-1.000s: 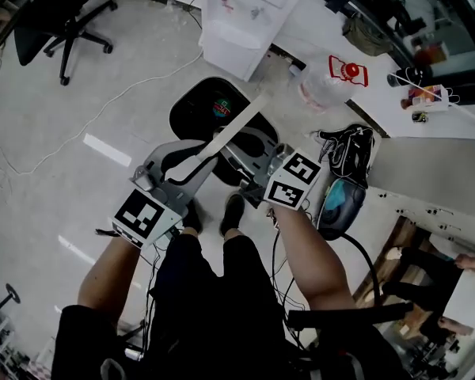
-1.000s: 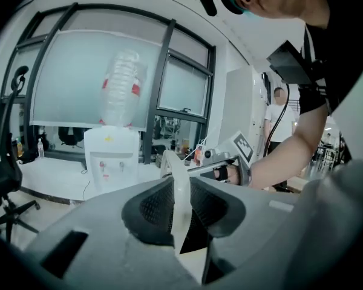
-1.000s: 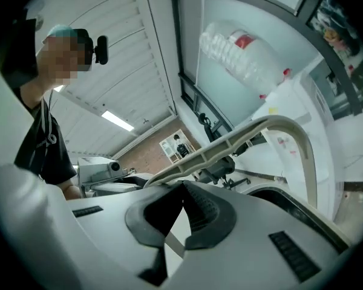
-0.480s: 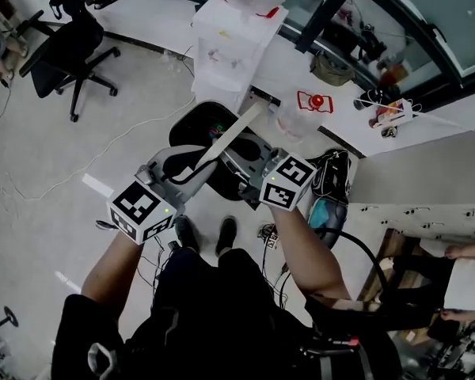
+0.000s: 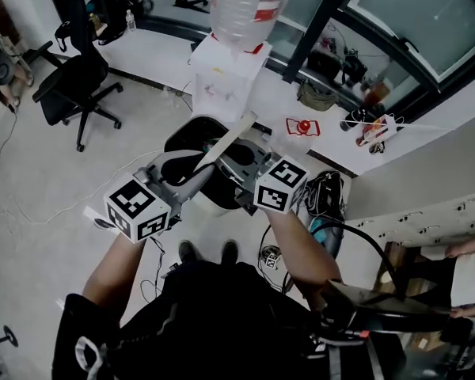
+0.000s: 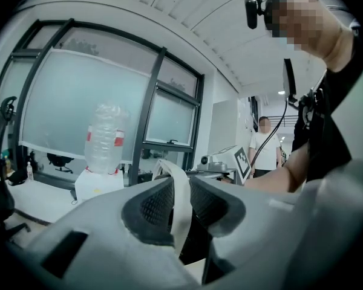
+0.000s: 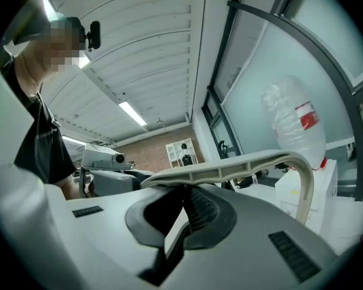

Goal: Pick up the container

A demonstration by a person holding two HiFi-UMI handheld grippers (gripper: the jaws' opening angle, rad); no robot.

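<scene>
Cream handle [image 5: 226,138] of the container [image 5: 184,136] is clamped by both the left gripper [image 6: 179,205] and the right gripper [image 7: 184,205]. Container hangs between them, apparently clear of the floor, near the dispenser [image 5: 220,81]. Step: lift, probably nearly done. Next: keep both grips level. Bottle [image 5: 249,6] label red, unreadable

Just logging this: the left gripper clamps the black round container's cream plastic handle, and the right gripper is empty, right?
No: the right gripper is shut on the cream plastic handle too, as the right gripper view shows. The left gripper does clamp it.
</scene>
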